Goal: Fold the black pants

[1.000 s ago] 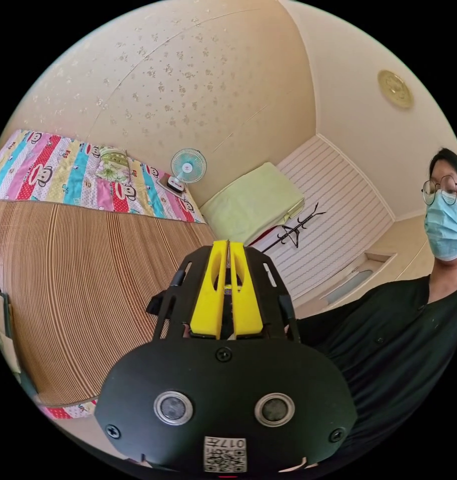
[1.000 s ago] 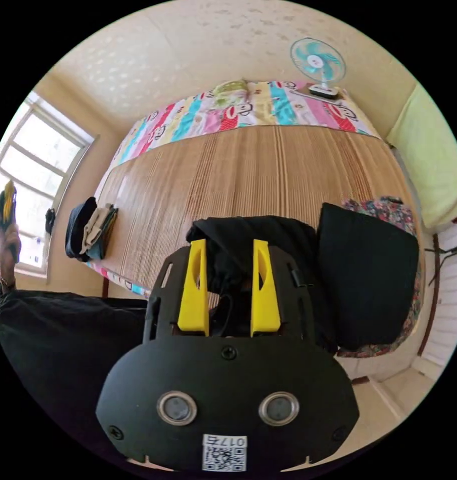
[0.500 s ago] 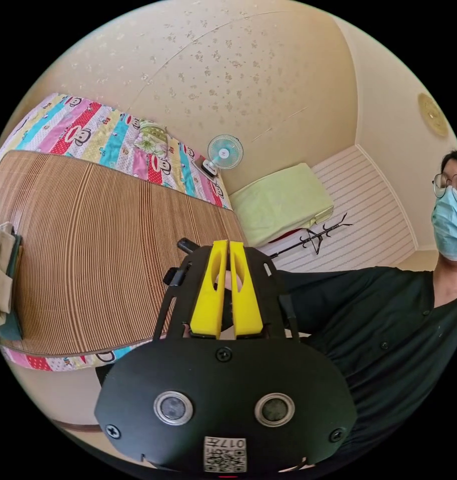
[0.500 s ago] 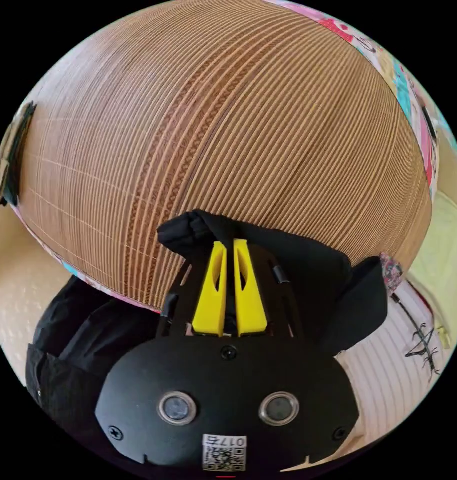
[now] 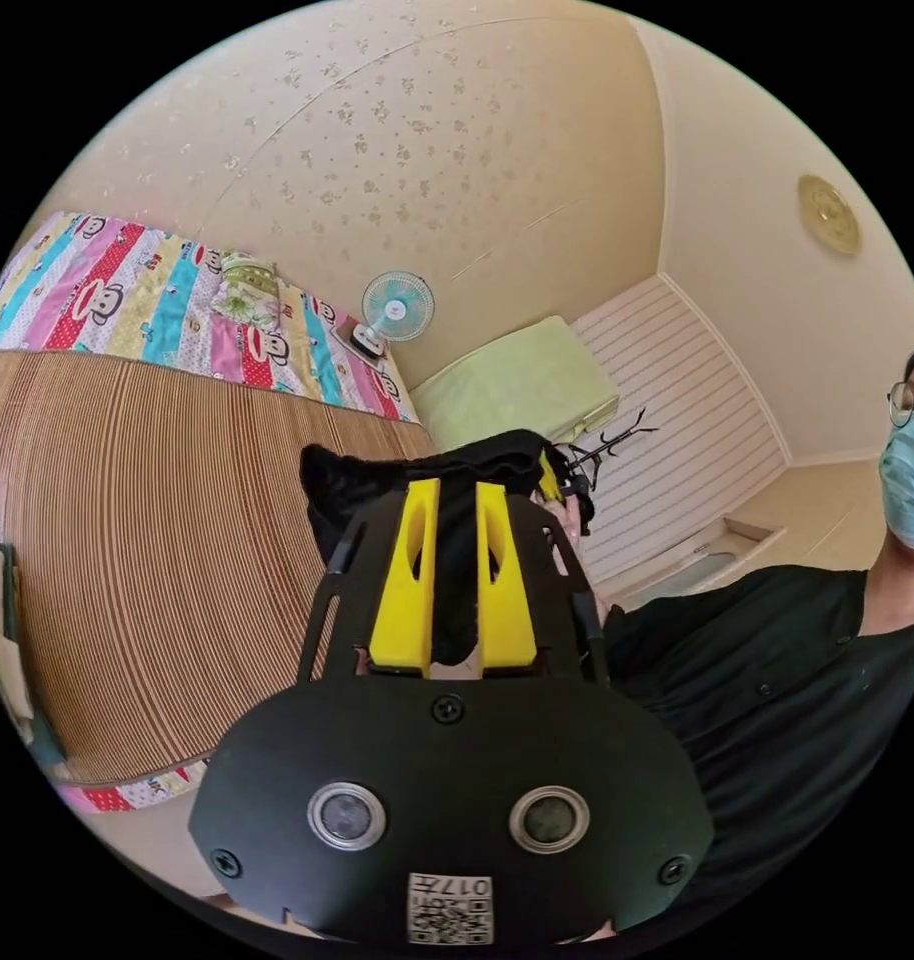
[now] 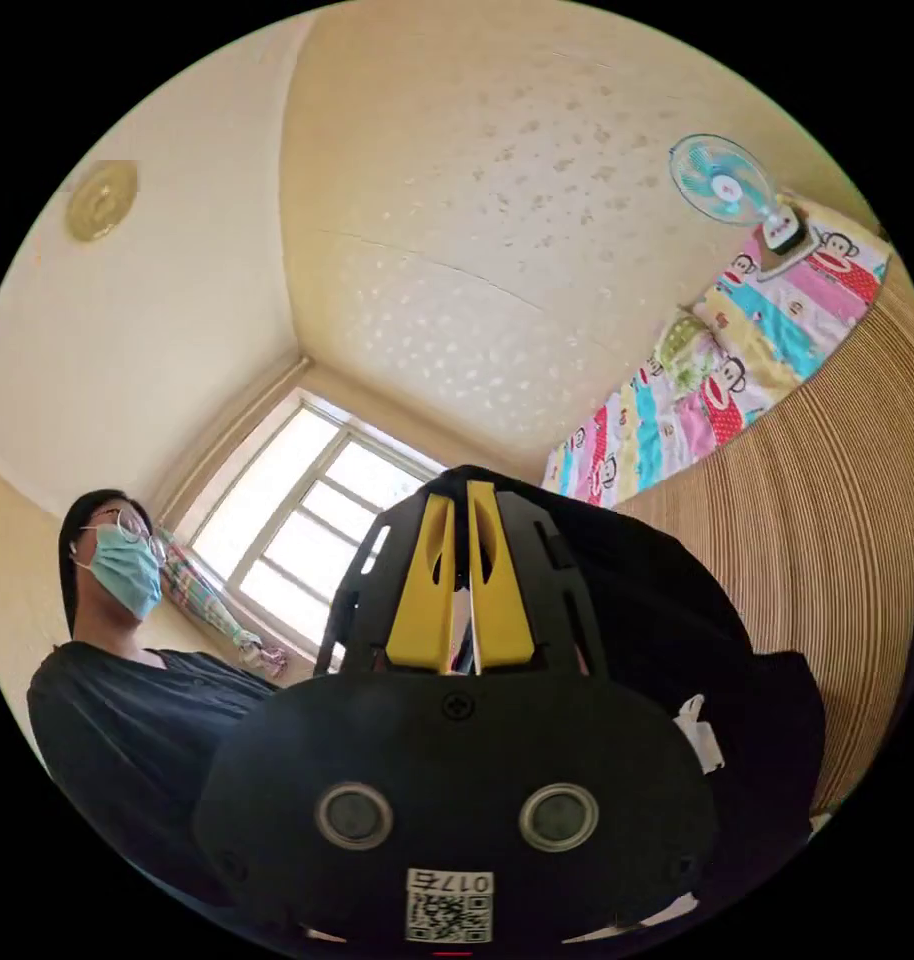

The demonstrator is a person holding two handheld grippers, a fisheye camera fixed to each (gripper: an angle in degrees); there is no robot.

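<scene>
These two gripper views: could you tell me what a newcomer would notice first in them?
Probably the black pants, bunched between the yellow jaws of the left gripper above the striped bamboo mat. Next, the bright cartoon-print sheet at the mat's far edge, with a small teal fan beside it.

Left gripper view: black pants at my jaws

My left gripper (image 5: 452,495) has jaws slightly apart w/ black pants (image 5: 457,480) bunched btwn them; can't tell if both press. Bamboo mat (image 5: 157,540) behind, cartoon-monkey sheet (image 5: 127,310) beyond, small fan (image 5: 397,310) near wall, masked person (image 5: 777,680) beside.
</scene>
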